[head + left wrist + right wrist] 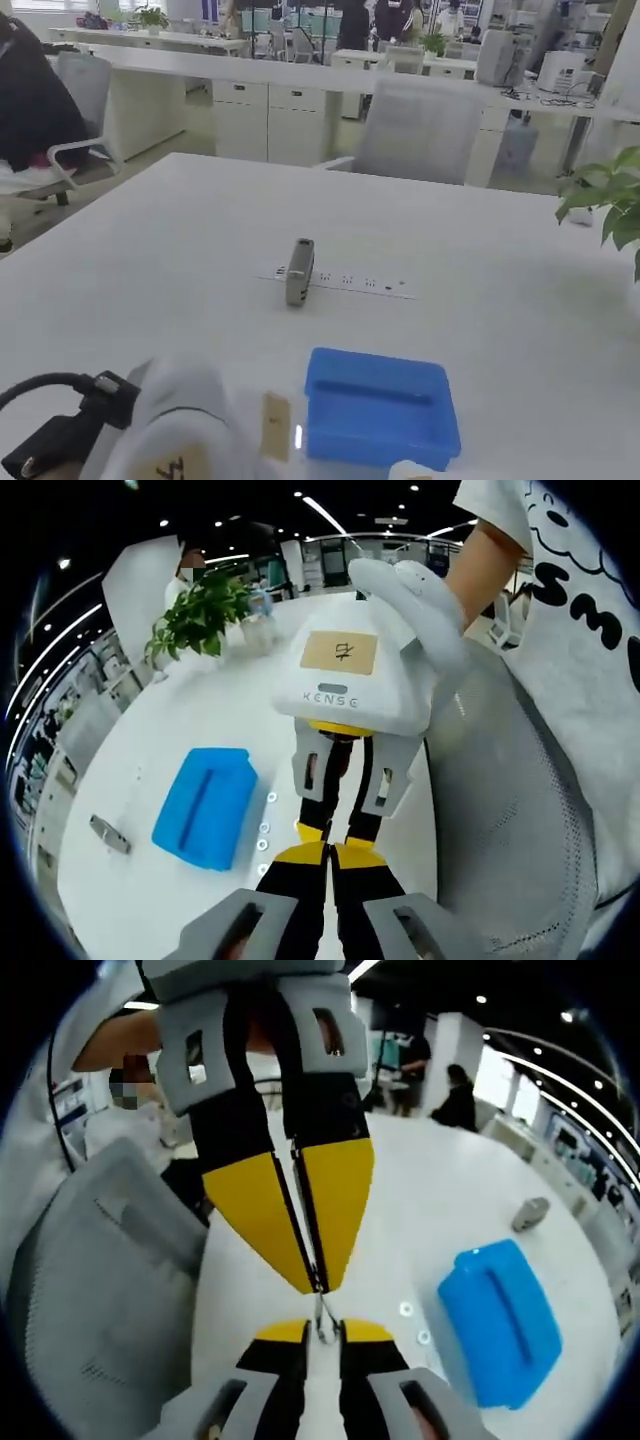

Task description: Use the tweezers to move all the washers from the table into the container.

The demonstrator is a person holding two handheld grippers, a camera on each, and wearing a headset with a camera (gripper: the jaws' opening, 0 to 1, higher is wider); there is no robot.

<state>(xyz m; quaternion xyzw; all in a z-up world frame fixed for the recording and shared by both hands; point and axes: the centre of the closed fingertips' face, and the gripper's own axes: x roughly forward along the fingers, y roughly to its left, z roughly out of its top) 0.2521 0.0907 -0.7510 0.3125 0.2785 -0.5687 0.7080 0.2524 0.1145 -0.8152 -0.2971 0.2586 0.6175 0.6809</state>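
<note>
My two grippers meet tip to tip above the near table edge. In the right gripper view, my left gripper [318, 1285] comes down from the top, its yellow pads [250, 1210] pressed shut on the thin metal tweezers [322, 1318]. The tweezers' end sits between the tips of my right gripper [323, 1333], which is closed on it. The left gripper view shows my left gripper [328, 857] below and my right gripper [336, 832] above. Several washers [264, 829] lie on the table beside the blue container [205, 805] [380, 405] [500, 1320]. Two washers [406, 1309] lie left of it.
A grey block [299, 270] [108, 833] [530, 1213] stands mid-table on a flat socket strip. A potted plant [610, 200] [200, 610] sits at the table's right edge. A white-gloved hand [170, 420] is at the bottom left. Office chairs and desks stand beyond.
</note>
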